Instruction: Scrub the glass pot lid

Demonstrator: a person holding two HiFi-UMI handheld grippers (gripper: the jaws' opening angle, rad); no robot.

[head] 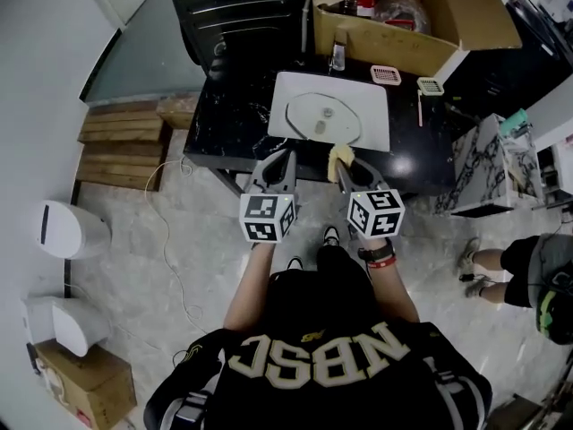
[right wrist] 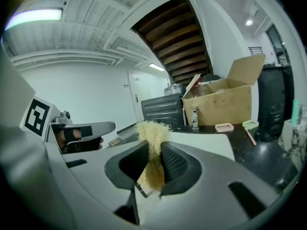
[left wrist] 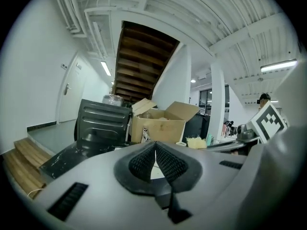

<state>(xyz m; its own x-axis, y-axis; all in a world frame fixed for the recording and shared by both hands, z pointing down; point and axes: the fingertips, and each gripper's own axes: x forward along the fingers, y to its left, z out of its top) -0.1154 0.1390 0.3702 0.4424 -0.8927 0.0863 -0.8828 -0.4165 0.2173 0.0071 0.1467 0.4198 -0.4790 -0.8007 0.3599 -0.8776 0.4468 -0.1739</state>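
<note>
A round glass pot lid (head: pixel 322 115) with a centre knob lies in a white rectangular basin (head: pixel 367 133) set in a black marble counter (head: pixel 224 137). My right gripper (head: pixel 345 164) is shut on a yellow fibrous scrubber (head: pixel 340 157) and is held at the counter's near edge, just short of the basin. In the right gripper view the scrubber (right wrist: pixel 152 145) sticks up between the pads. My left gripper (head: pixel 282 162) hovers beside it on the left, shut, with nothing between its pads (left wrist: pixel 165 162).
An open cardboard box (head: pixel 403 12) and a black rack (head: pixel 242 16) stand behind the basin. A pink scrub pad (head: pixel 386 74), a green one (head: pixel 430 85) and a tap (head: pixel 337 56) sit by the basin's far side. Another person's legs (head: pixel 510 262) stand at the right.
</note>
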